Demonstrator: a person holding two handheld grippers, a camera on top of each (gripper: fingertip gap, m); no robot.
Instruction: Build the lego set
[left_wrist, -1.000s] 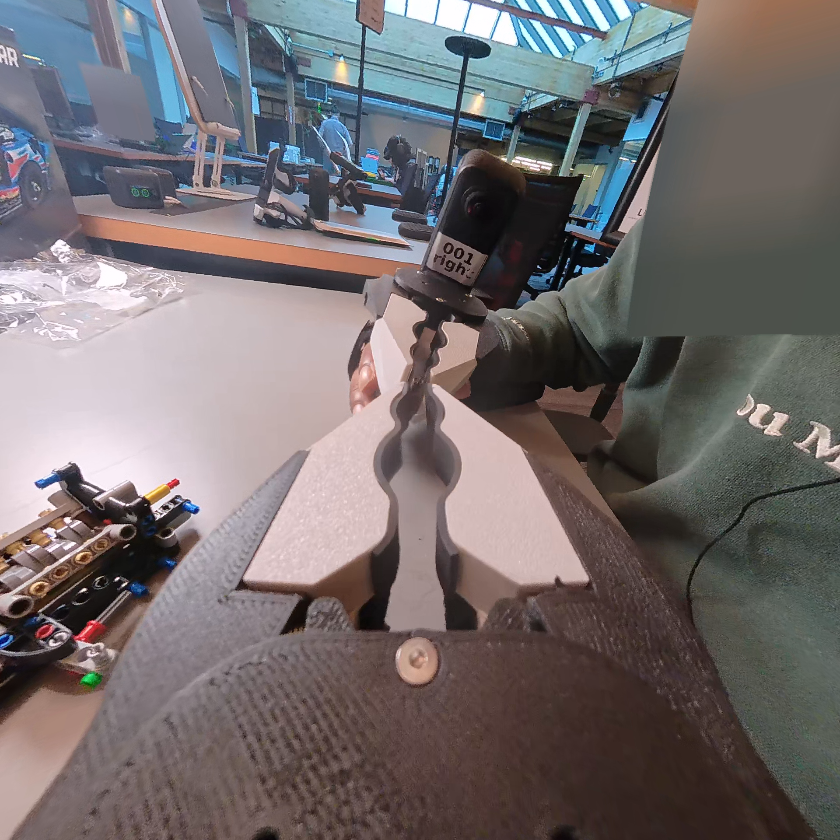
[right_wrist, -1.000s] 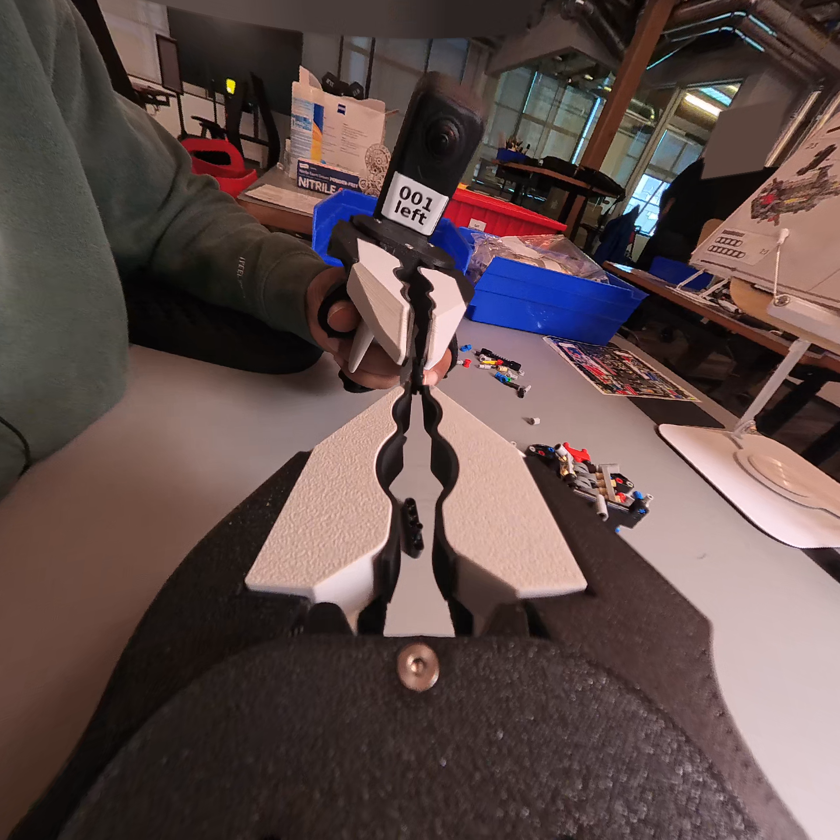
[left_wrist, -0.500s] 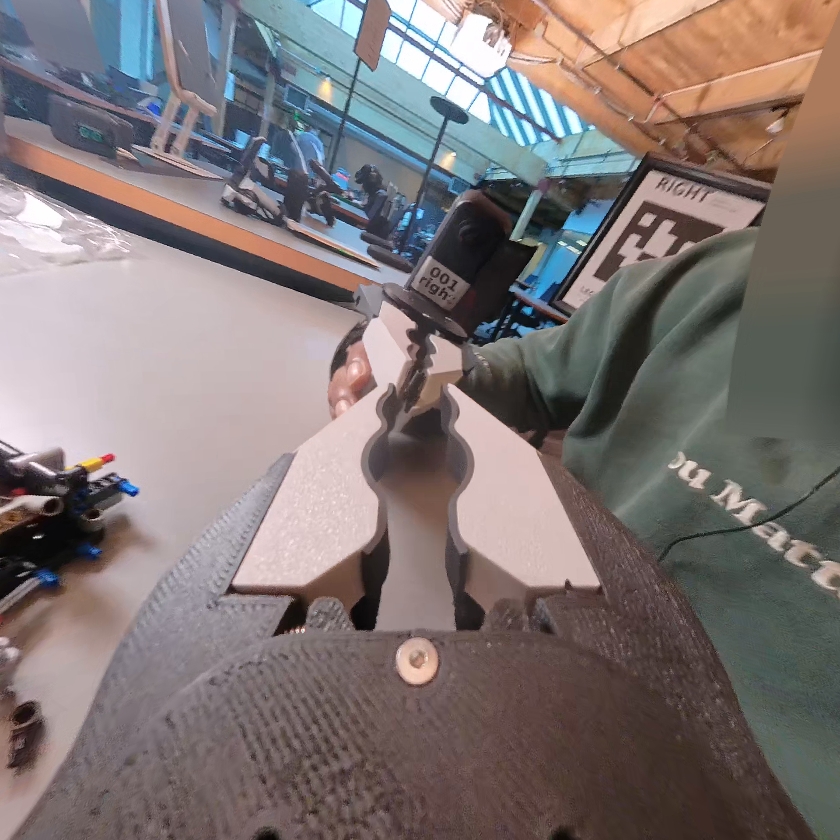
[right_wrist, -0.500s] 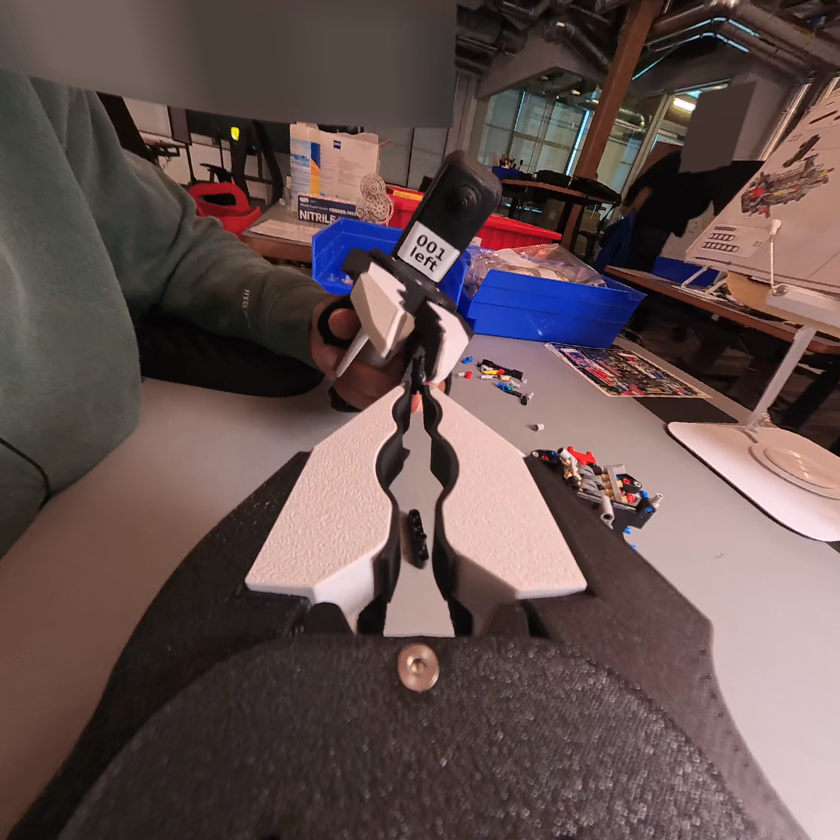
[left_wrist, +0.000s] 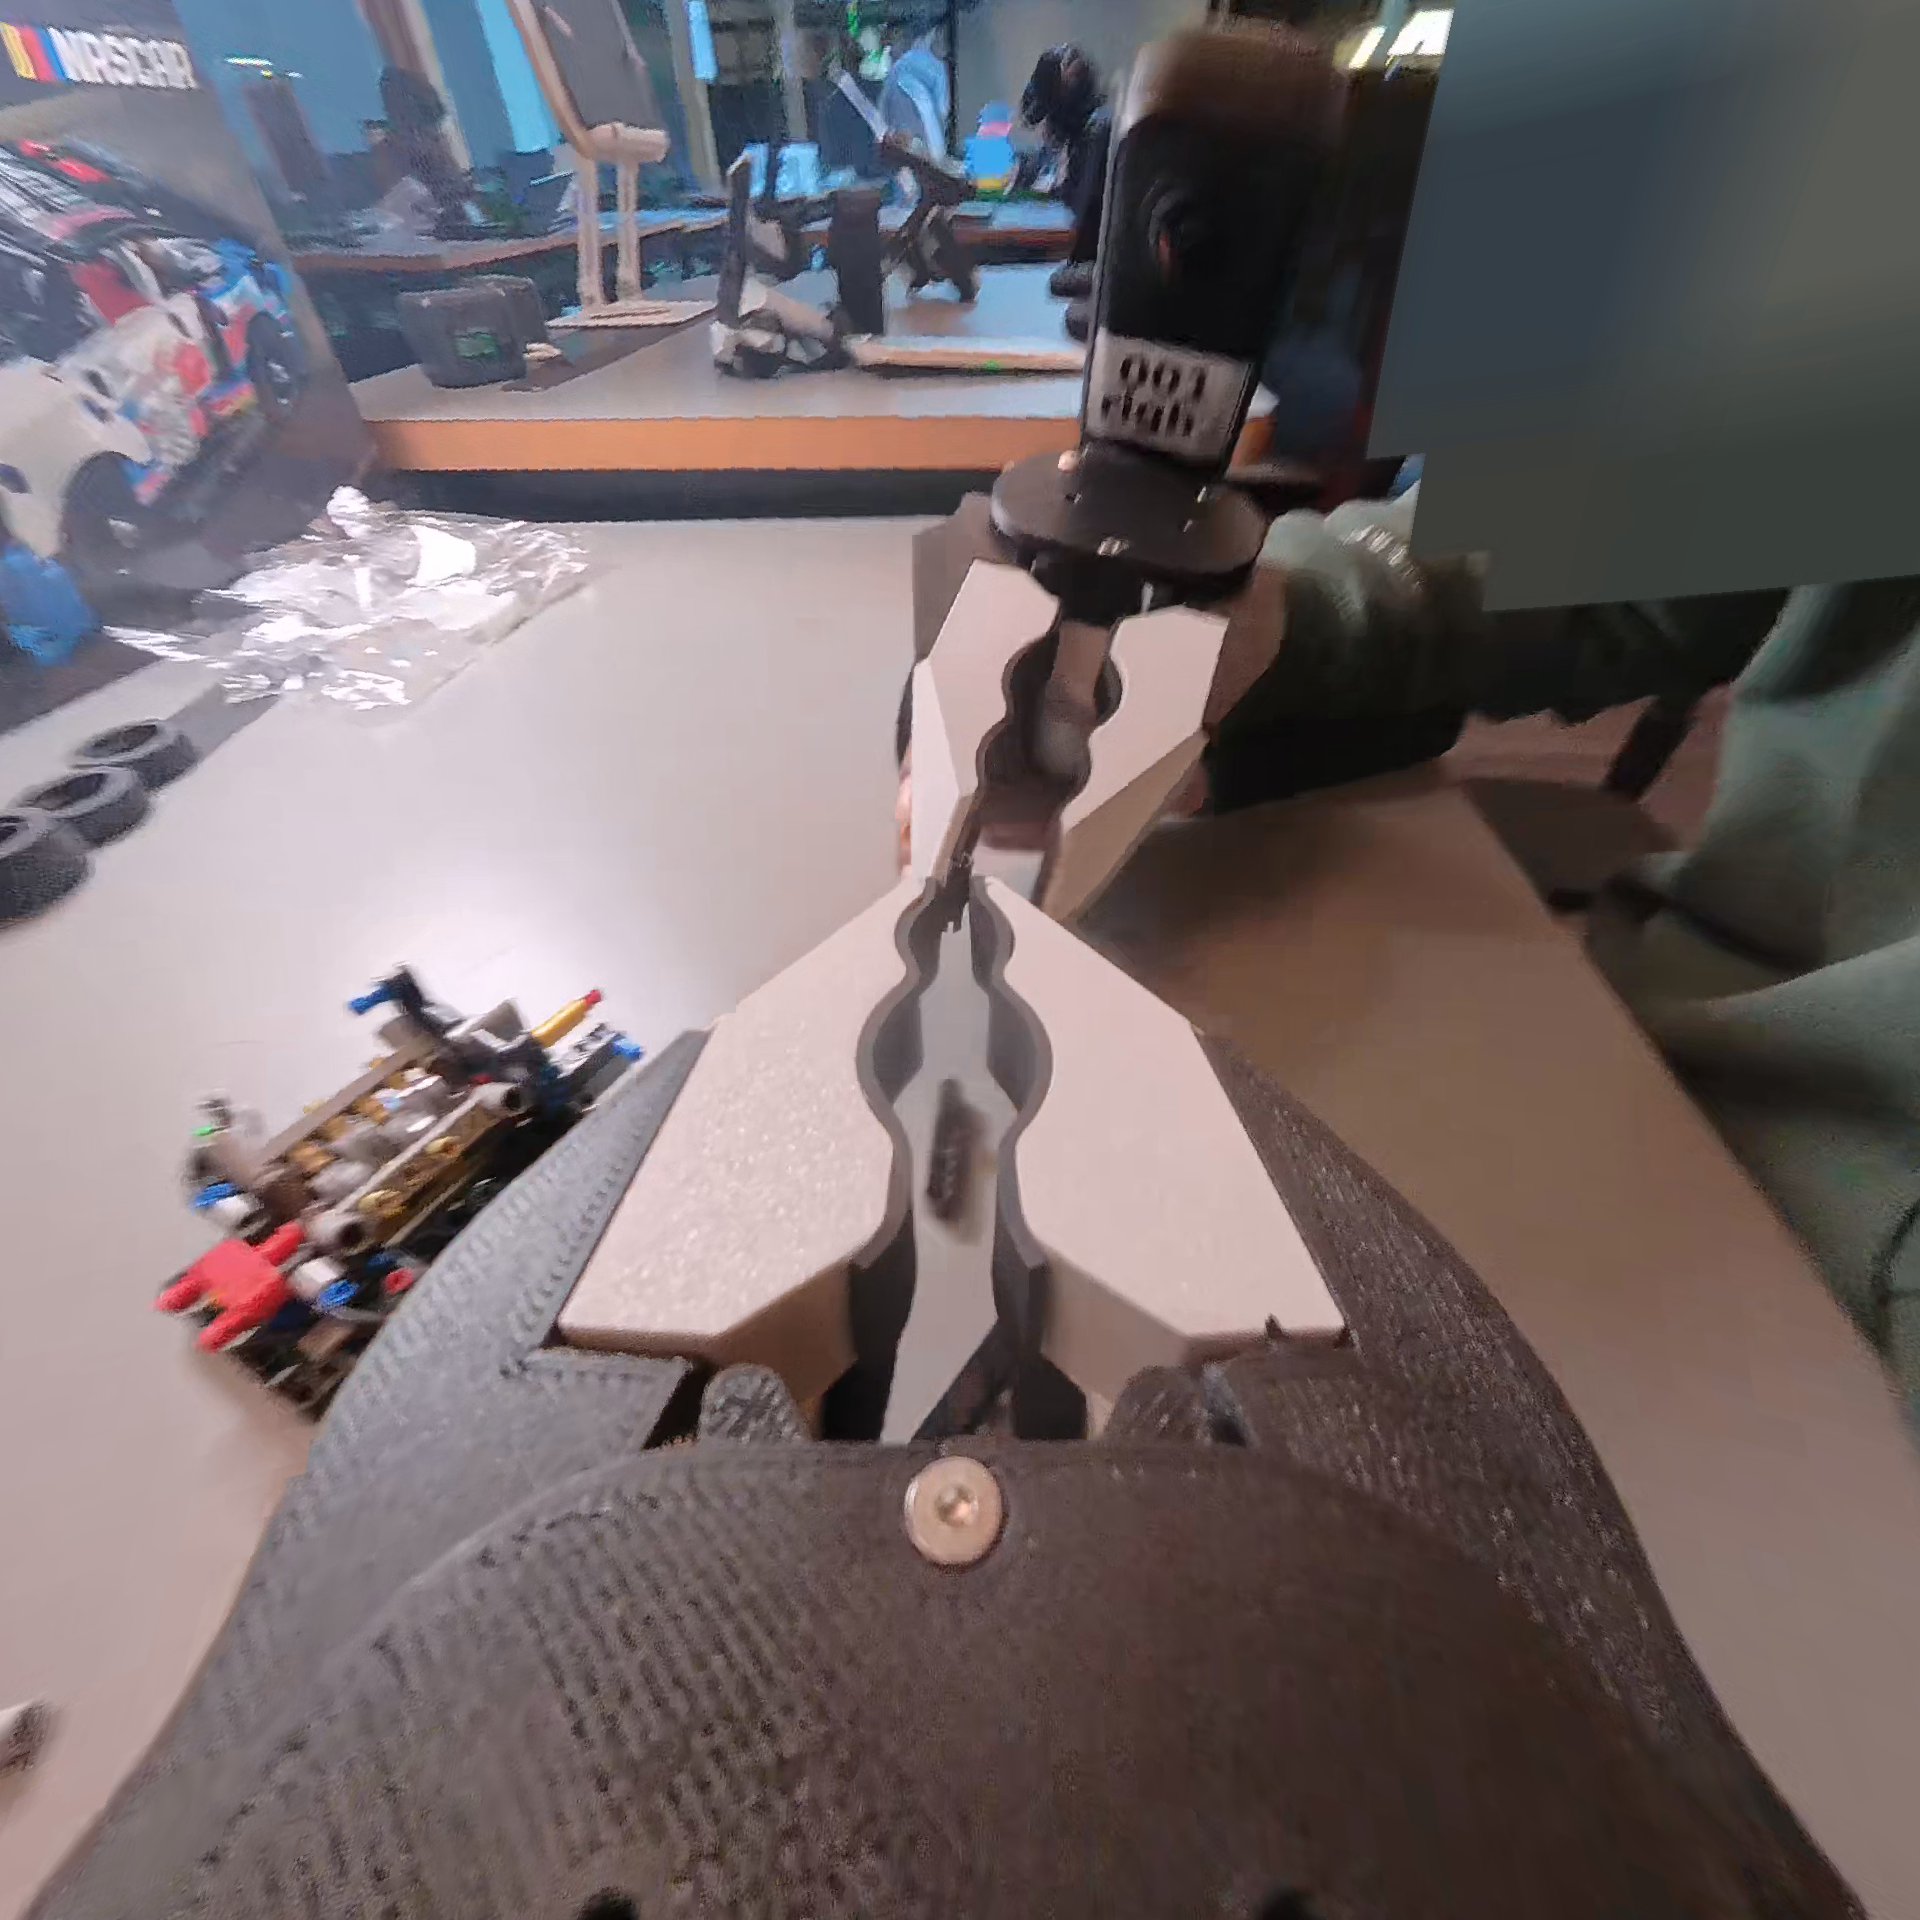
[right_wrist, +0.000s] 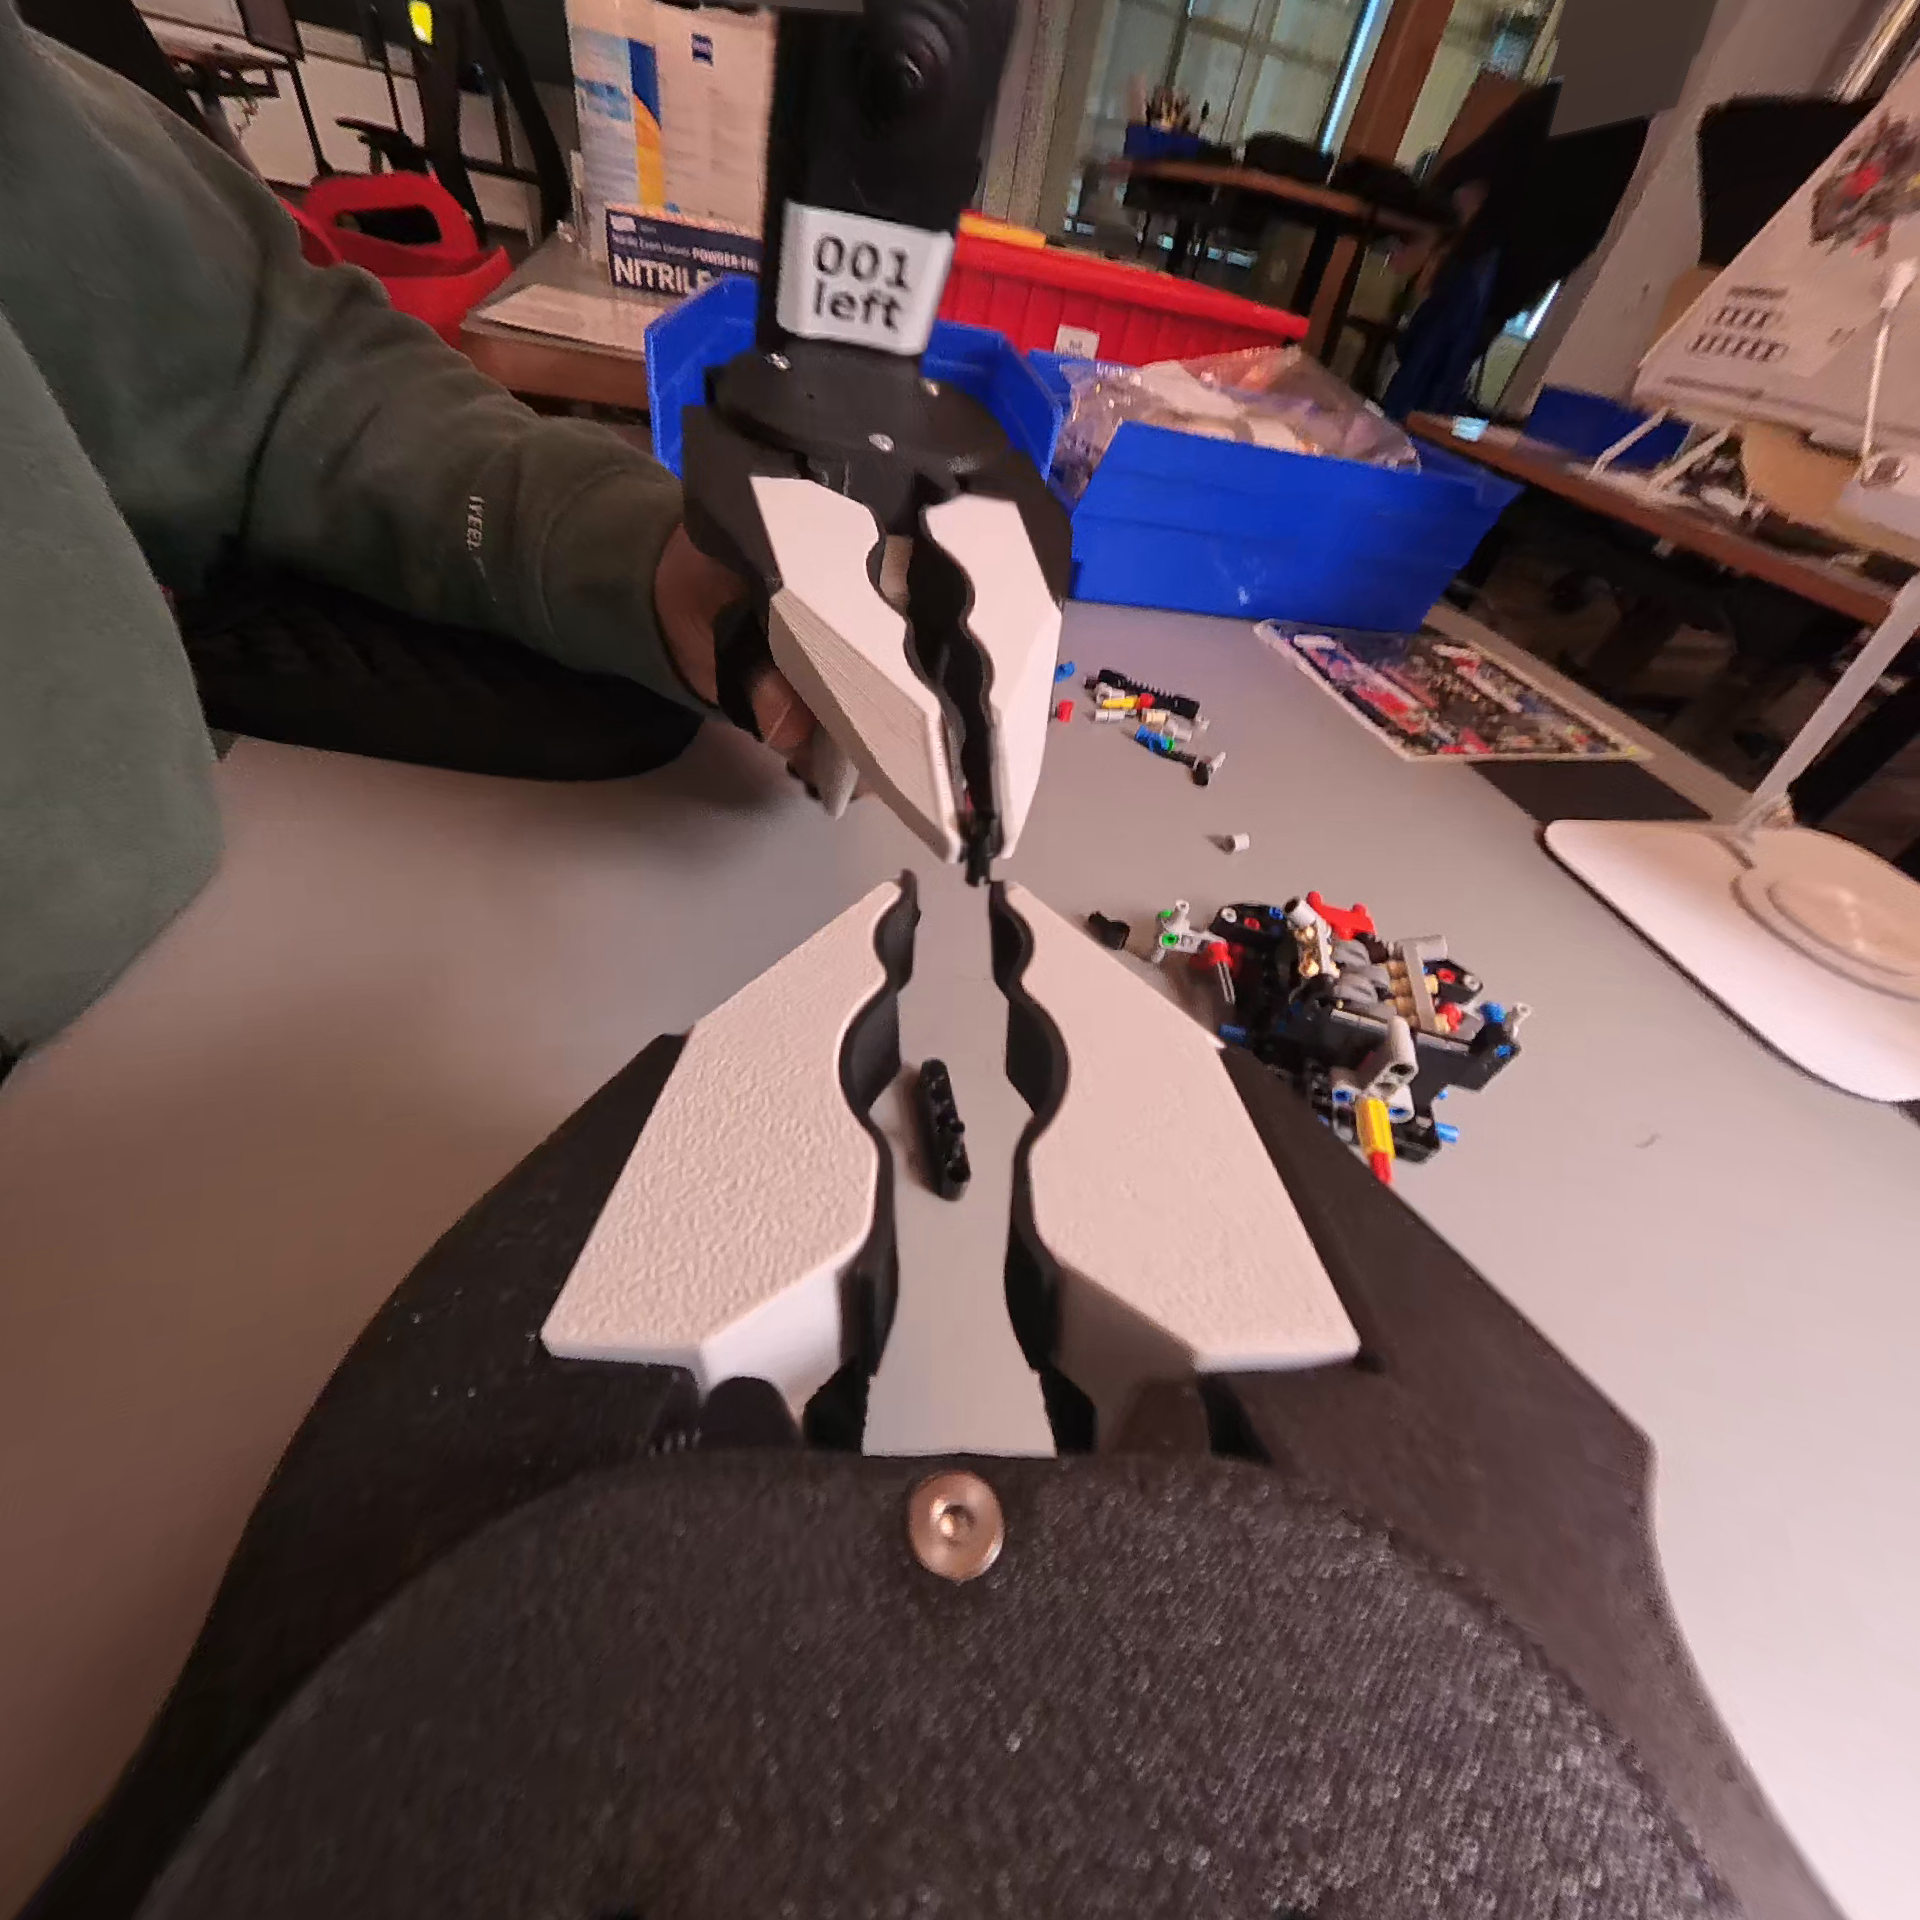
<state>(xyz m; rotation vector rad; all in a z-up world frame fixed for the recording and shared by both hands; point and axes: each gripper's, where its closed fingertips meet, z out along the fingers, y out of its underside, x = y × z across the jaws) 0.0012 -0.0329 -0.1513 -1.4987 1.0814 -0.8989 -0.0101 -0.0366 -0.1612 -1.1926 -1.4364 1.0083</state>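
Note:
My left gripper (left_wrist: 951, 896) is shut on a small black lego pin (right_wrist: 977, 868), held a little above the grey table (right_wrist: 416, 987). My right gripper (right_wrist: 951, 899) faces it tip to tip, with its jaws a little apart and nothing between them. It also shows in the left wrist view (left_wrist: 992, 878). A short black lego beam (right_wrist: 940, 1127) lies on the table under both grippers and shows between my left fingers too (left_wrist: 951, 1153). The partly built lego chassis (right_wrist: 1361, 1008) sits to the right of my right gripper, and to the left in the left wrist view (left_wrist: 395, 1143).
Loose small lego parts (right_wrist: 1143, 717) lie further back. Blue bins (right_wrist: 1247, 520), a printed sheet (right_wrist: 1444, 696) and a white stand base (right_wrist: 1766, 935) lie beyond. Black tyres (left_wrist: 83, 800), a plastic bag (left_wrist: 384, 603) and the set's box (left_wrist: 125, 312) are at the far side. The person's green sleeve (right_wrist: 312, 416) is close by. My two grippers' fingertips are within a few centimetres of each other.
Both grippers have tipped down toward the table. My right jaws have opened and drawn slightly back from the left fingertips, which keep the pin.

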